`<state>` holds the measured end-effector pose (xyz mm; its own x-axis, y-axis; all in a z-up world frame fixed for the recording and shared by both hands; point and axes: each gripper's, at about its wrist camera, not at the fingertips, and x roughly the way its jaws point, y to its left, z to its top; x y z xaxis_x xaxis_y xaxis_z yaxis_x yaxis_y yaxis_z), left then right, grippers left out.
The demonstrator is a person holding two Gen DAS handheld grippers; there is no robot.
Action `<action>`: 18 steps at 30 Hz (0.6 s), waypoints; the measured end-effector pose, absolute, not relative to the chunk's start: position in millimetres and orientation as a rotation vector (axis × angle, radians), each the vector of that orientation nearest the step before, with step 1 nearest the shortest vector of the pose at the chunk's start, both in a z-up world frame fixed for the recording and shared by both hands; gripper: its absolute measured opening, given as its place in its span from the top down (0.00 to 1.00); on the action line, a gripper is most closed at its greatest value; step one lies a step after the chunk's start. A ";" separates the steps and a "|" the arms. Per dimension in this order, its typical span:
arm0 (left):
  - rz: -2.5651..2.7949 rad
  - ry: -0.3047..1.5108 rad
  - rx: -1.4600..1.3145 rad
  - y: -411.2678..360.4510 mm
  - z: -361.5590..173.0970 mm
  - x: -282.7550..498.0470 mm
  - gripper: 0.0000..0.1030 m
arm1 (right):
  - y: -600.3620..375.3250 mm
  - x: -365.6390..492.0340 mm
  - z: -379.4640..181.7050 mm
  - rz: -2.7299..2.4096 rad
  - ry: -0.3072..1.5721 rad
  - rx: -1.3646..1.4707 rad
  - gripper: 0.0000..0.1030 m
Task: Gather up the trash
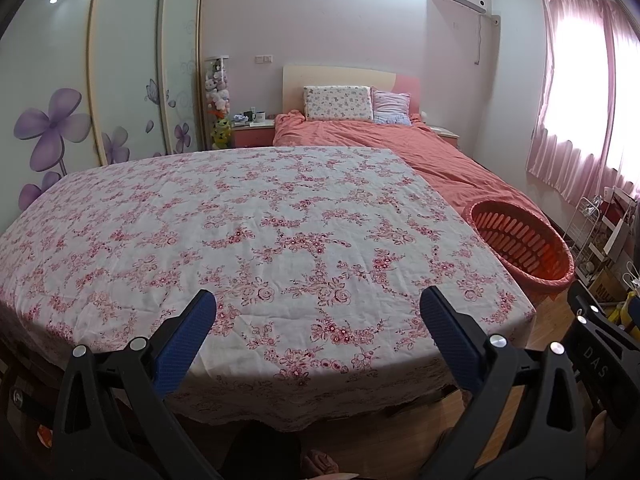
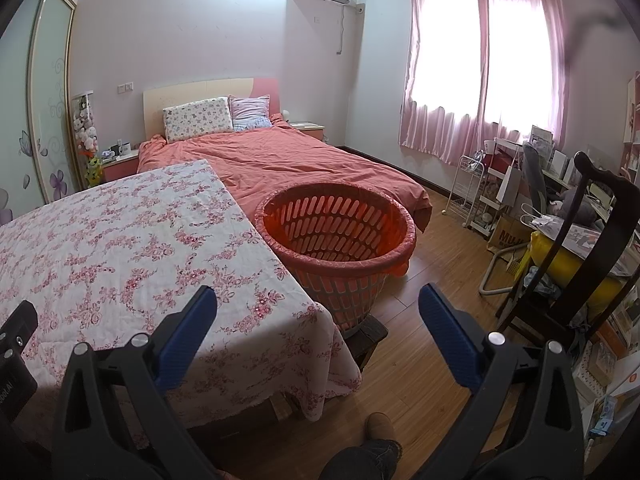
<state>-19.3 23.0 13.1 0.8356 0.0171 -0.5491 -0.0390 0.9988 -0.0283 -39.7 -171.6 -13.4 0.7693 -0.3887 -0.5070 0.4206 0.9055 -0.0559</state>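
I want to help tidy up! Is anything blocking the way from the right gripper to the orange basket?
Nothing visible does. The right hand-held gripper is open and empty, and the orange basket stands just ahead, beside the table. No trash shows anywhere.

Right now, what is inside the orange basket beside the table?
In the right wrist view, the orange basket shows only its slotted walls and a thin plastic liner folded over the rim. No trash is visible, but its bottom is hidden behind the near rim.

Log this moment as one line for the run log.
left gripper: jaws open, empty | right gripper: jaws open, empty | floral-cloth table: no trash visible | orange slotted plastic basket: beside table, looks empty
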 end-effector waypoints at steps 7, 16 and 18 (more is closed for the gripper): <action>0.028 0.586 -0.039 22.7 11.9 -19.0 0.03 | -172.4 -40.2 -13.0 -0.440 0.536 0.062 0.04; 0.027 0.590 -0.039 21.3 10.3 -18.1 0.03 | -172.8 -40.1 -12.8 -0.440 0.537 0.063 0.04; 0.027 0.592 -0.040 21.2 9.6 -17.7 0.03 | -173.2 -40.3 -12.7 -0.440 0.536 0.063 0.04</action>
<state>-17.7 21.2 9.6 0.8296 0.0138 -0.5581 -0.0367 0.9989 -0.0300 -40.3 -173.2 -12.7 0.7688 -0.3893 -0.5073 0.4216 0.9051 -0.0556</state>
